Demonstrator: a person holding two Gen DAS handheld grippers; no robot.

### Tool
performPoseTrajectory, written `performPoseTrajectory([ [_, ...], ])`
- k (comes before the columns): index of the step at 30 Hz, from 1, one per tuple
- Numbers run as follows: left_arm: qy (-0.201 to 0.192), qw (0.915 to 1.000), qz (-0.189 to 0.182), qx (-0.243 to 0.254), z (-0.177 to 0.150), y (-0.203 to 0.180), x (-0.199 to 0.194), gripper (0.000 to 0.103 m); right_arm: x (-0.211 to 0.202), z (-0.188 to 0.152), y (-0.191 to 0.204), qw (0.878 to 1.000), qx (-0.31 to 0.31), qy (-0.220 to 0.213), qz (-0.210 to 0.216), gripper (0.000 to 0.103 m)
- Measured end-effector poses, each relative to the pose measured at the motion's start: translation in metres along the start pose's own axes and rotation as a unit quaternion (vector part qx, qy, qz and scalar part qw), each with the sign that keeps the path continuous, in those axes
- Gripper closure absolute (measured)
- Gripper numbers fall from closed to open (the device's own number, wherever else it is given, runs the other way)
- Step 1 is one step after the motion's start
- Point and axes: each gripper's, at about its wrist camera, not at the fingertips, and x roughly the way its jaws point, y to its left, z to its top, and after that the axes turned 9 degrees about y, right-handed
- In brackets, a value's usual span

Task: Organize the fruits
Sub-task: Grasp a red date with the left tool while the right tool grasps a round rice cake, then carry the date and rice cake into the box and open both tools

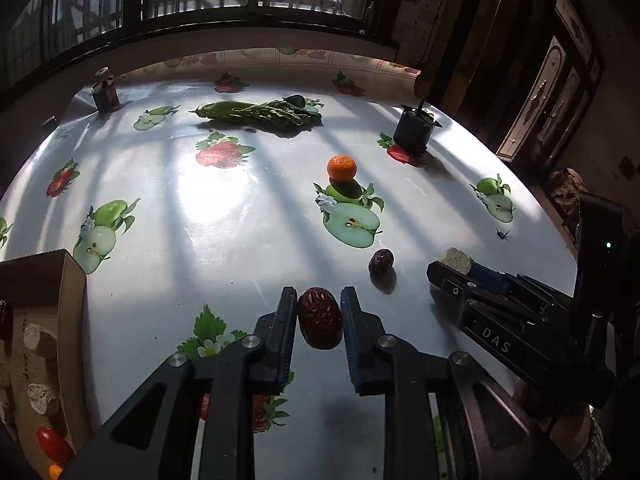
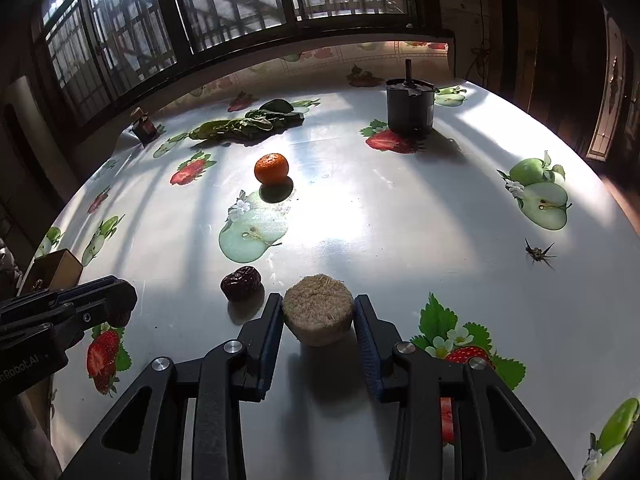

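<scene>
The left gripper (image 1: pixel 319 300) clamps a red date (image 1: pixel 319 322) between its fingers near the worktop's (image 1: pixel 224 216) front edge; the right gripper (image 2: pixel 318 306) grips a tan fibrous chunk (image 2: pixel 318 320). A second date (image 2: pixel 241 282) and a tangerine (image 2: pixel 271 168) lie mid-worktop.

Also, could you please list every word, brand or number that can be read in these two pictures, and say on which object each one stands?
"DAS": white letters on the black body of the right gripper, seen from the left wrist view.
"nRobot.AI": white letters, cut off by the picture's edge, on the black body of the left gripper, seen from the right wrist view.
Dark marks on the inner wall of the cardboard box: too small to read.
Nothing else carries text.
</scene>
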Motion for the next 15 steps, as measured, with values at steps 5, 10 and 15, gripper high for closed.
performPoseTrajectory([
  [5, -0.022, 0.9997, 0.011, -0.007, -0.024, 0.006, -0.029, 0.082, -0.004, -0.003, 0.009, 1.0, -0.009, -0.003, -0.006, 0.065],
  [10, -0.024, 0.9992, 0.022, -0.021, -0.048, 0.018, -0.047, 0.082, -0.025, -0.017, 0.021, 1.0, -0.015, 0.0, 0.009, 0.065],
  [15, -0.025, 0.9988, 0.026, -0.033, -0.07, 0.026, -0.056, 0.082, -0.06, -0.041, 0.034, 0.999, -0.017, -0.005, 0.032, 0.064],
])
